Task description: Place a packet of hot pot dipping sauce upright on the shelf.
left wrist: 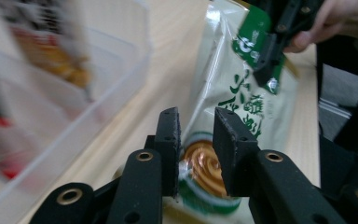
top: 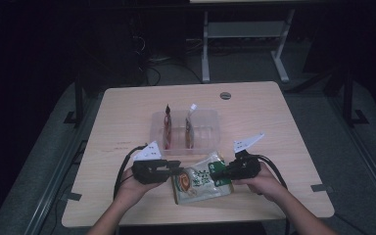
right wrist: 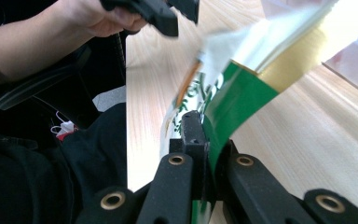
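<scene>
- Hands hold both grippers just in front of the tray (top: 210,128); between them lies the pouch (top: 199,182).
- Left gripper (left wrist: 196,140): jaws parted around the pouch's edge (not yet pinching).
- Right gripper (right wrist: 204,140): clamped on its green end.
- Step, I judge: lifting; next, close left, carry trayward.

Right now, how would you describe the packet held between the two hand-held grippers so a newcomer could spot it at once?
On the wooden table, just in front of the clear plastic bin, a flat packet lies near the person's edge. The right hand-held gripper is clamped on its green edge; the left hand-held gripper is at its other end. Unlike the two red-brown packets upright in the bin, it is pale green with a brown swirl.
</scene>
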{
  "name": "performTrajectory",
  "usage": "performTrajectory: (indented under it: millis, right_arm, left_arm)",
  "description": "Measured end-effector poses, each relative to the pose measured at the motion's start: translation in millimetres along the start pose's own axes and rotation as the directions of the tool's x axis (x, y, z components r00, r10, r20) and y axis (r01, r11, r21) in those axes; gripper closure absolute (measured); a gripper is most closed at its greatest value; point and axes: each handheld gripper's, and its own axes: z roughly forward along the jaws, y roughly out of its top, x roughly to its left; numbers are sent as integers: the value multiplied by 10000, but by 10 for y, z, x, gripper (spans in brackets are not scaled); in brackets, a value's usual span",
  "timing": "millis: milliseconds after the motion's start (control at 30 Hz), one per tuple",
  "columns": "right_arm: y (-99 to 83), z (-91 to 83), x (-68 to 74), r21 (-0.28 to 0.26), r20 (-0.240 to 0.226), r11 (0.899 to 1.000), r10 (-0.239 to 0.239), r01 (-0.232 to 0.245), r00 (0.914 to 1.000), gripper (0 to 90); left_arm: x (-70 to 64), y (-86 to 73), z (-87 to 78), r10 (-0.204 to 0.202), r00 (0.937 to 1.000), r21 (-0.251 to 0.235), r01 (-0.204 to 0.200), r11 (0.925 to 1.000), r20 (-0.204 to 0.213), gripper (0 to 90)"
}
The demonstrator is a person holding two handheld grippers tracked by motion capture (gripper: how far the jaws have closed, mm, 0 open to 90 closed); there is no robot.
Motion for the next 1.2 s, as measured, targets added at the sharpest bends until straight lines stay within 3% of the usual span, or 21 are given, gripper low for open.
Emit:
performTrajectory:
  millis: [133,433,533,667,833,1100,1200]
  right_arm:
    - [18,-19,4,-69,-10,10000,-67,67,10000,900]
    - [128,-6,95,-405,-228,9985,-372,363,9990,900]
    - [170,-3,131,-547,-347,9971,-546,526,9979,900]
    - [221,-21,175,-764,-477,9953,-640,602,9968,900]
    - [276,-5,208,-866,-628,9935,-788,733,9949,900]
    - [418,51,244,-1070,-833,9888,-1129,1038,9901,900]
    - [448,62,242,-1115,-856,9875,-1215,1117,9889,900]
  left_arm:
    - [20,-4,-38,30,9999,107,-29,9999,-99,895]
    - [-94,68,200,923,9952,781,-894,9929,-341,896]
    - [-109,107,248,1211,9912,825,-1164,9898,-543,894]
    - [-74,162,207,1183,9909,587,-1146,9917,-643,891]
    - [-41,171,255,976,9949,714,-957,9929,-236,876]
    - [-135,200,461,1167,9921,973,-1207,9879,456,879]
    - [-160,205,488,1072,9916,908,-1136,9894,725,877]
